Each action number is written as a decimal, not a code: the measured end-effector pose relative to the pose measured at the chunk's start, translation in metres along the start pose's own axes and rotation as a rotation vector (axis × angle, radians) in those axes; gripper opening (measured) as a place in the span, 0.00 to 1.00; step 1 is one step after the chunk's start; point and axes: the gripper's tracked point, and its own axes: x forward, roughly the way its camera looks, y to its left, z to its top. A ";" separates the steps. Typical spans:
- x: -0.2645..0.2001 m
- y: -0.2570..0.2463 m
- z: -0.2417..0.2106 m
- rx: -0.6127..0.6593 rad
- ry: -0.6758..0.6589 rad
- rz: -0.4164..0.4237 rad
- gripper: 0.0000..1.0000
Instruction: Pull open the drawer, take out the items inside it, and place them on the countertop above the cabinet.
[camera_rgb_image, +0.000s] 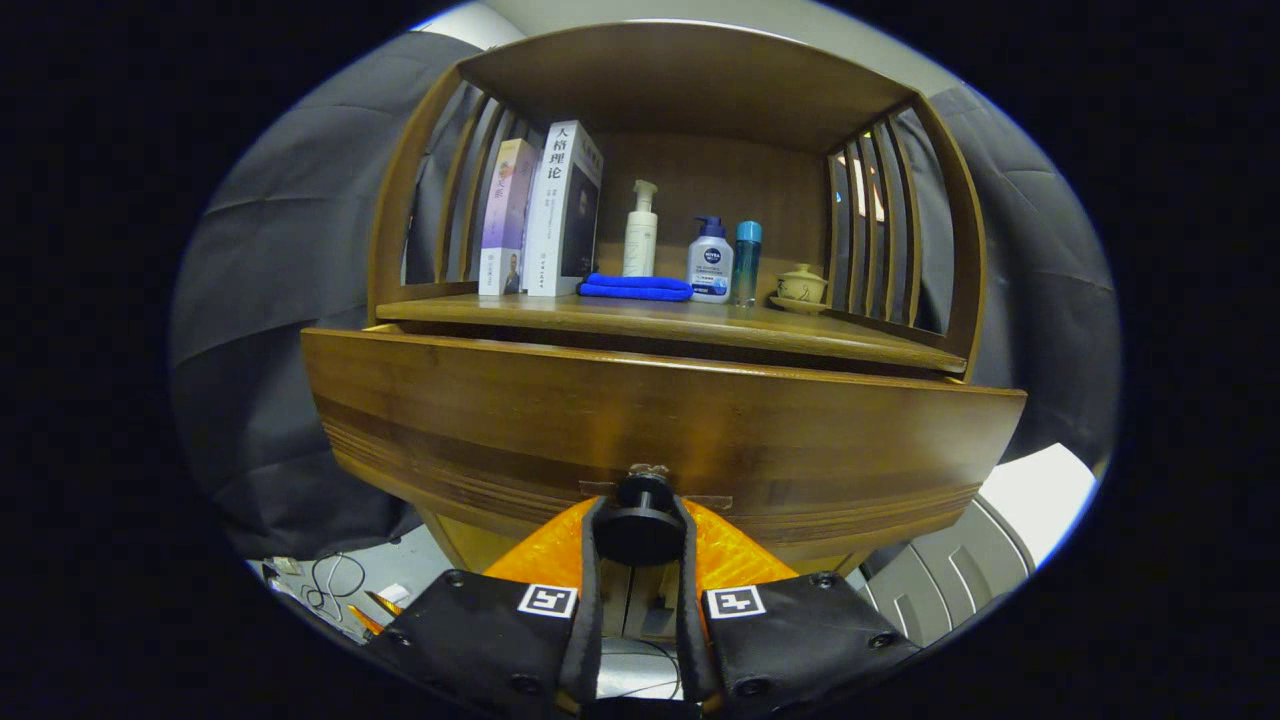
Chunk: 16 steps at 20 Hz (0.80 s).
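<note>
The tongs (640, 535) are pinching the round dark knob (640, 520) of the drawer (660, 420), one finger pressed on each side of it; the knob sits low at the middle of the drawer's wooden front, which spreads wide just beyond the fingertips. Above the drawer lies the bench (680, 322) of the cabinet, carrying two upright books (545, 215) to the left, a folded blue cloth (636, 287), a white pump bottle (640, 232), a blue-capped pump bottle (711, 262), a slim teal bottle (746, 262) and a small lidded cup (802, 286) to the right.
</note>
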 end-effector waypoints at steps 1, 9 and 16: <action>-0.006 0.001 -0.001 0.014 -0.009 0.001 0.33; -0.039 0.004 -0.011 0.001 -0.026 0.019 0.33; -0.066 0.008 -0.028 0.010 -0.036 0.037 0.30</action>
